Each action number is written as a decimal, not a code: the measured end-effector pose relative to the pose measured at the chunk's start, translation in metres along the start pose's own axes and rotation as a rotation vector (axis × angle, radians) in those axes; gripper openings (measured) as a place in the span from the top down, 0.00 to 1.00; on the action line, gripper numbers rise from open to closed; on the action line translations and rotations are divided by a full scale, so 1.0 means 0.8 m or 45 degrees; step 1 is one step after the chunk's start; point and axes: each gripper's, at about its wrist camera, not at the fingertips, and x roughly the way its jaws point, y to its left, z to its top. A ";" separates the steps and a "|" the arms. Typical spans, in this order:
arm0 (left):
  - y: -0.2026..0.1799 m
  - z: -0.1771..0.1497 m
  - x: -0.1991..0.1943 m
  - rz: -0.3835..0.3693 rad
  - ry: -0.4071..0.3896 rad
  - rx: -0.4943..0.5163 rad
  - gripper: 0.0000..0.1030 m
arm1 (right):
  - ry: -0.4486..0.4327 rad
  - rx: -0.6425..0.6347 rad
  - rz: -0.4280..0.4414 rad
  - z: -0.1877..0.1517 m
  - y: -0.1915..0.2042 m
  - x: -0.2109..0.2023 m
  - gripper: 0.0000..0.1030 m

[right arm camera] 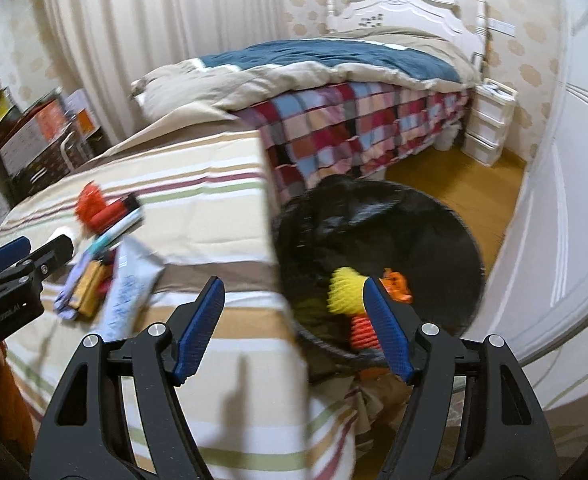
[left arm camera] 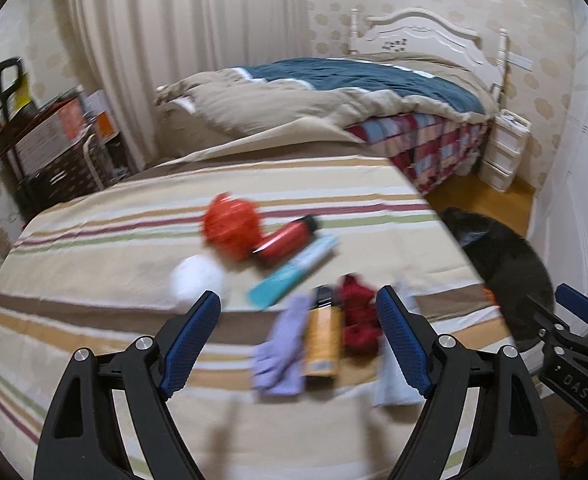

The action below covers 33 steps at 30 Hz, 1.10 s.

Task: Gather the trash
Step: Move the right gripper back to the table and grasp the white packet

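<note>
A striped cloth covers the table, w/ lots of stuff on it. In the middle: an orange mesh ball, a red tube, a teal tube & a white round thing, all close together. Nearer the front edge: a purple glove, an orange box, a red cloth & a white bag, side by side.

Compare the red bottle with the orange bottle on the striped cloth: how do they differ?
The red bottle lies slantwise next to the orange mesh ball; the orange bottle lies between the lilac glove and the dark red cloth. The red bottle lies farther from the left gripper, the orange bottle nearer. Both have dark caps and lie flat.
</note>
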 end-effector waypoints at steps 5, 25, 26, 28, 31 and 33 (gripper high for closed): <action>0.042 -0.019 0.001 0.058 0.032 -0.055 0.22 | 0.017 -0.074 0.055 -0.003 0.044 0.001 0.32; 0.091 -0.050 0.011 0.076 0.081 -0.119 0.22 | 0.131 -0.163 0.122 -0.014 0.117 0.038 0.53; 0.089 -0.051 0.012 0.070 0.085 -0.115 0.22 | 0.139 -0.155 0.127 -0.015 0.115 0.039 0.56; 0.085 -0.051 0.014 0.064 0.086 -0.103 0.22 | 0.147 -0.138 0.134 -0.016 0.110 0.041 0.62; 0.078 -0.050 0.015 0.054 0.078 -0.080 0.22 | 0.147 -0.135 0.124 -0.018 0.106 0.042 0.74; 0.074 -0.049 0.016 0.037 0.075 -0.070 0.22 | 0.149 -0.121 0.135 -0.017 0.102 0.042 0.77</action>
